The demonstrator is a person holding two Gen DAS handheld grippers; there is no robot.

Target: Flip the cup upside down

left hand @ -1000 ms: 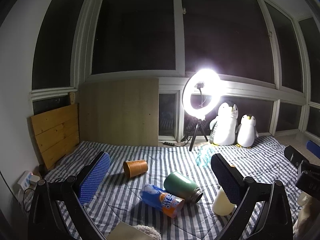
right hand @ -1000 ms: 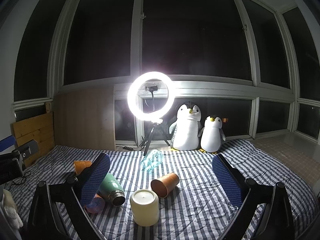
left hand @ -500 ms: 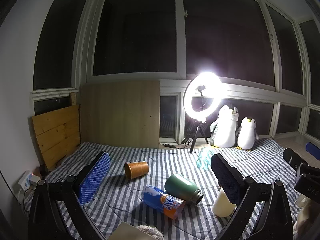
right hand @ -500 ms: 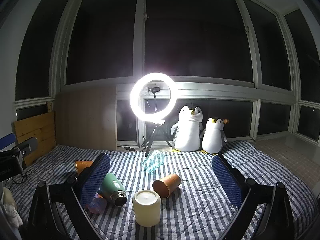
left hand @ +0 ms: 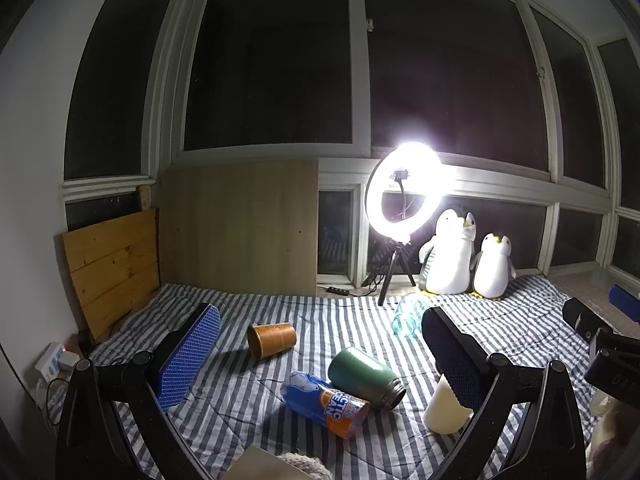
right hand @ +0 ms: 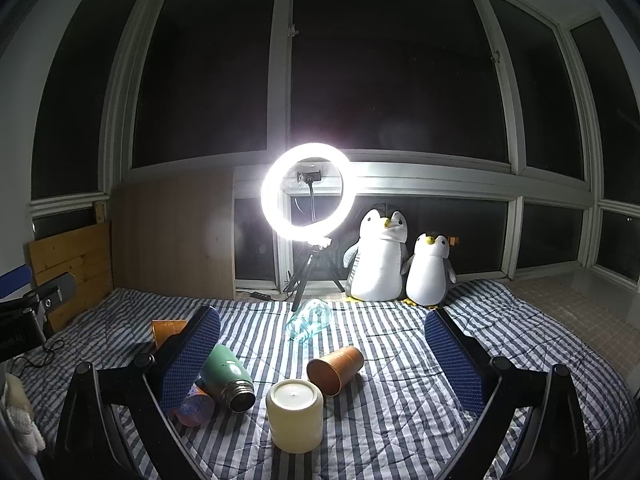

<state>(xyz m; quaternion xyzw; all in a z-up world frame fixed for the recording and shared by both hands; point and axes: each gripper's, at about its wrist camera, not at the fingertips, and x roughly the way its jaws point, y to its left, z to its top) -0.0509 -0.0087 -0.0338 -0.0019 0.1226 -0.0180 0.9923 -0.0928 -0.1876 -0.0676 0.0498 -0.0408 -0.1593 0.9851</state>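
1. On the striped blue-and-white quilt (right hand: 400, 400), the cream cylindrical ceramic cup (right hand: 295, 416) stands upright, mouth up, nearest the right-wrist camera. It is well in front of the glowing ring light on its tripod (right hand: 307, 190).
2. Right gripper (right hand: 320, 360): blue pads spread wide, holding nothing, above and short of the cream cup. Left gripper (left hand: 320, 364): likewise spread and empty.
3. Neighbours of the cream cup: a copper-coloured cup lying on its side (right hand: 335, 369) just behind-right; a green metal flask lying on its side (right hand: 229, 376) just left; a clear glass jar on its side (right hand: 309, 319) farther back toward the ring light.
4. Judged step: approach and grasp with the right gripper.
5. Technique note: straddle the cup wall at mid-height, pads squarely opposed; close firmly, as glazed surface probably slips.
6. Lift clear of the quilt before rolling the wrist; soft bedding may tip the inverted cup, so set the rim down flat.
7. Keep clear of the copper cup and flask during descent.
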